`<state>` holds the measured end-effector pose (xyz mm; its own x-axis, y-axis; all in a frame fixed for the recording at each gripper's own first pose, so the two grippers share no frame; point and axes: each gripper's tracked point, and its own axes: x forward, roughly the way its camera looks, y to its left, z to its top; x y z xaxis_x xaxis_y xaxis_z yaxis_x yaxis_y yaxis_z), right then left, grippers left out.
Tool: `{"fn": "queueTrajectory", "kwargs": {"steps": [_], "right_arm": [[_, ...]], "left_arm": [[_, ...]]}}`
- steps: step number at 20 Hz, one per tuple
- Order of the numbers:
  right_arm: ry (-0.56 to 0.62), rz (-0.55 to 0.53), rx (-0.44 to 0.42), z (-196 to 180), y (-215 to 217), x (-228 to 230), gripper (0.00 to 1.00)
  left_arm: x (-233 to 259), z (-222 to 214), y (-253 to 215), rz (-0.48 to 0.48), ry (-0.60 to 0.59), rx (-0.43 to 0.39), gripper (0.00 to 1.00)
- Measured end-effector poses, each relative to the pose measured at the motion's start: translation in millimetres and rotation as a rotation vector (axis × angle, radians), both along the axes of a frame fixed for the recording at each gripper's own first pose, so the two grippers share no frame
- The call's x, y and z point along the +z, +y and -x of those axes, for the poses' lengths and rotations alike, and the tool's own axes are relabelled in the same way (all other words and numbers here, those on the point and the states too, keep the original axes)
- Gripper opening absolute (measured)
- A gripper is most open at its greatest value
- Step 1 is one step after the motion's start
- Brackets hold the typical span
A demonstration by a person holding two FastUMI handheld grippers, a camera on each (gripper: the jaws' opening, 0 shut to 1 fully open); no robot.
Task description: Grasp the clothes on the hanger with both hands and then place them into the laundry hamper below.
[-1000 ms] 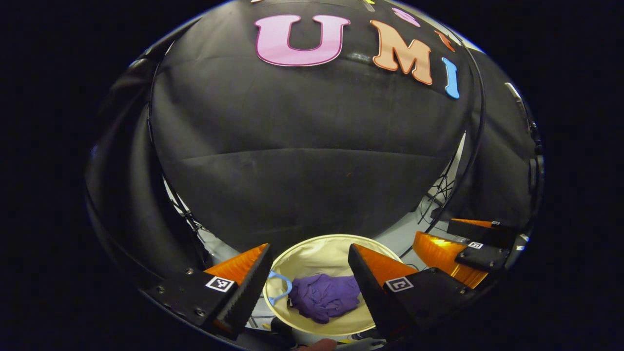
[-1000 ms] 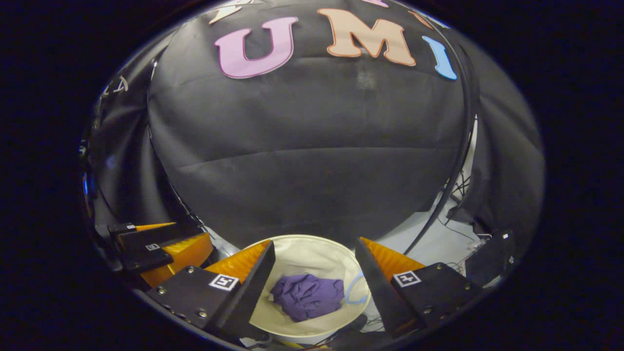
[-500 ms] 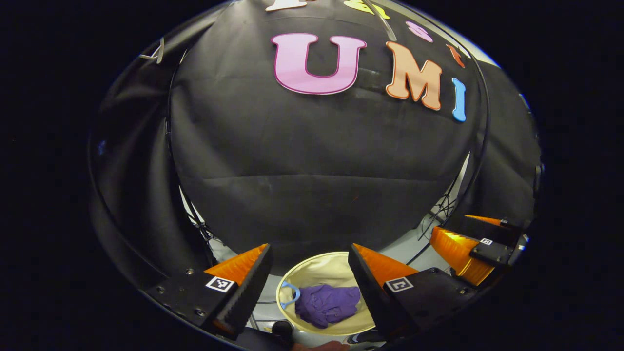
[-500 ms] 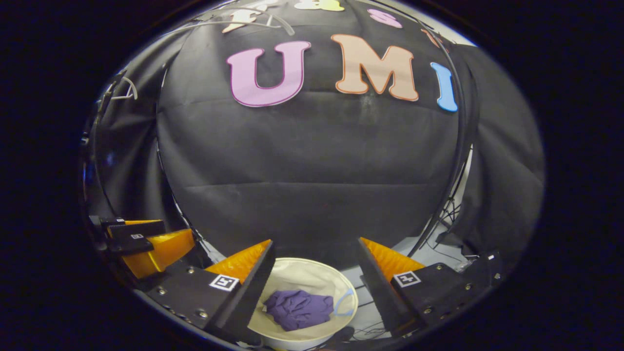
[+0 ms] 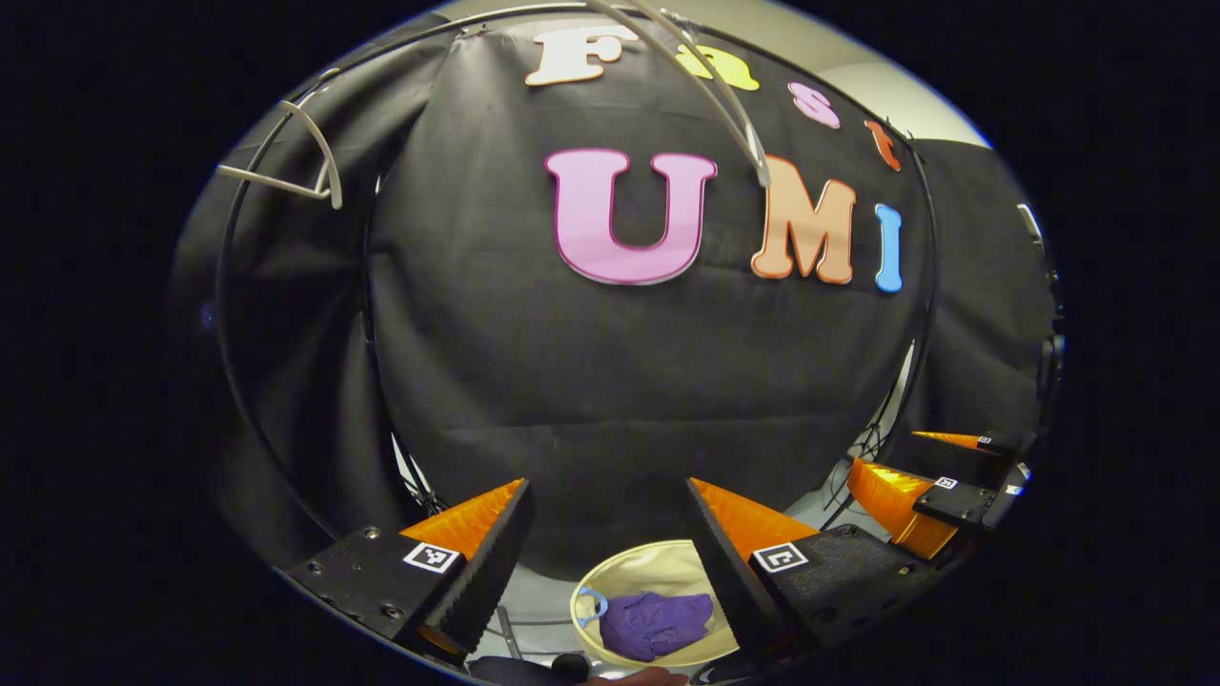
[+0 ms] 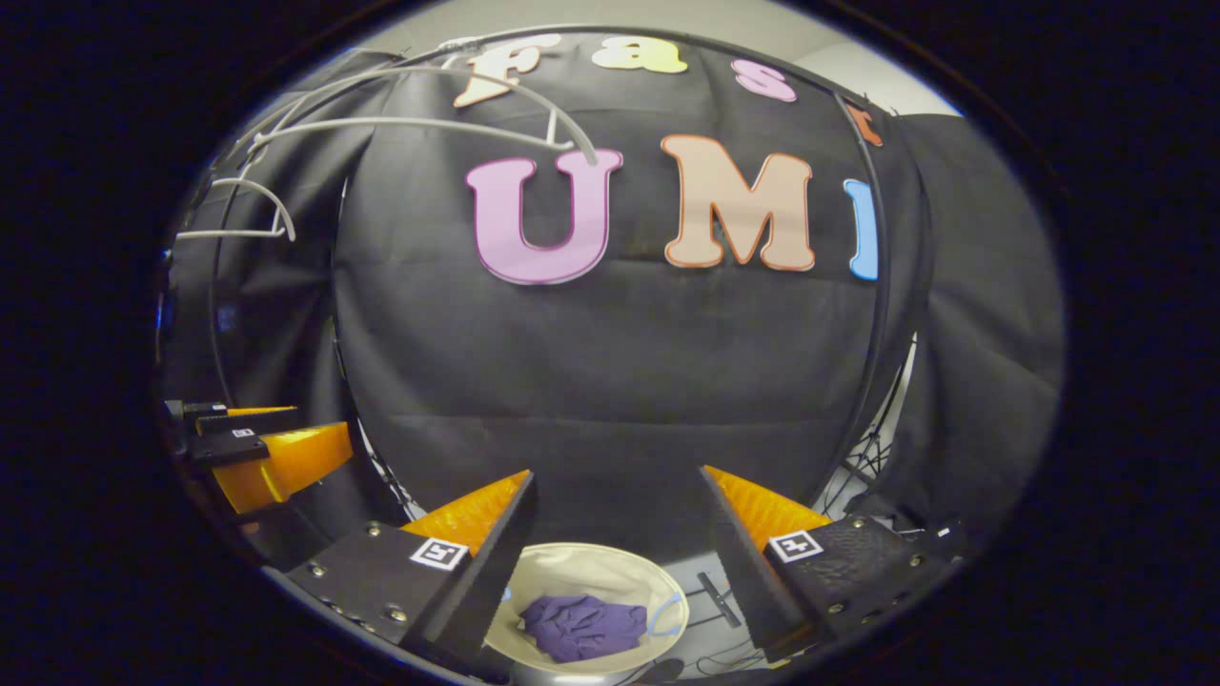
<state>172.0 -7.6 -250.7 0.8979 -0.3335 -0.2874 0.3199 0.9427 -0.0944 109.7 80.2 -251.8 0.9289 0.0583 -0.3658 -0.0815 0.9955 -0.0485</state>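
— Two grippers I can see here, but first the big things. What is the largest one?

— It is the black cloth wall [image 5: 620,381] of the booth, at the back of both views. Against its upper part hang two pale empty hangers: one hanger [image 6: 429,114] near the top middle, and a second hanger [image 5: 295,162] at the upper left, beside a thin dark frame tube.

— And below?

— Below stands the laundry hamper [image 6: 591,572], round, with cream fabric inside and a small light-blue handle [image 5: 593,606] at its rim. It sits on a pale floor [image 6: 705,629] where some black cables lie.

— Where is the clothing?

— The purple garment [image 5: 658,624] lies crumpled at the bottom of the hamper. In the right gripper view it is also there [image 6: 581,627], in the middle of the cream lining. Nothing touches it.

— How are the grippers?

— The left gripper [image 5: 605,562] has its two fingers wide apart and holds nothing; the hamper shows low between them. The right gripper [image 6: 620,562] is the same, fingers spread, nothing between them. Both are high above the hamper. Each one also shows at the edge of the other's view, side by side.
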Motion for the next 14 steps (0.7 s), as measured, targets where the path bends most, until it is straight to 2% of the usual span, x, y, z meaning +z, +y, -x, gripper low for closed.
{"fn": "queueTrajectory", "kwargs": {"steps": [3, 4, 6, 7, 8, 9, 11, 12, 13, 14], "right_arm": [[-0.028, 0.011, 0.011, 13.5, 9.7, 27.8, 1.0], [-0.048, 0.007, 0.024, 16.7, 15.4, 39.6, 0.99], [-0.077, 0.008, 0.041, 22.2, 21.2, 60.5, 0.99], [-0.091, 0.011, 0.046, 26.8, 24.1, 70.8, 1.0], [-0.108, 0.017, 0.055, 31.2, 26.9, 81.7, 1.0], [-0.125, 0.023, 0.062, 36.6, 30.0, 92.1, 1.0], [-0.153, 0.022, 0.086, 47.3, 38.0, 111.8, 0.99], [-0.171, 0.02, 0.097, 52.7, 41.7, 120.9, 0.99], [-0.186, 0.021, 0.103, 59.1, 42.5, 127.8, 0.99], [-0.193, 0.022, 0.105, 65.9, 43.8, 133.5, 1.0]], "left_arm": [[30.0, 8.1, 2.3, 0.015, -0.051, 0.002, 0.93], [41.8, 10.4, 2.8, 0.009, -0.069, 0.002, 0.96], [62.4, 15.6, 4.6, -0.015, -0.112, 0.007, 0.96], [72.7, 18.5, 4.4, -0.021, -0.135, 0.009, 0.92], [80.9, 19.8, 1.1, -0.023, -0.153, 0.009, 0.96], [88.0, 23.8, -1.7, -0.024, -0.165, 0.005, 0.92], [101.3, 36.0, -7.1, -0.027, -0.18, -0.014, 0.92], [110.1, 40.8, -9.9, -0.029, -0.195, -0.022, 0.95], [119.6, 44.6, -12.5, -0.031, -0.213, -0.024, 0.92], [128.2, 47.5, -12.3, -0.03, -0.234, -0.018, 0.95]]}}
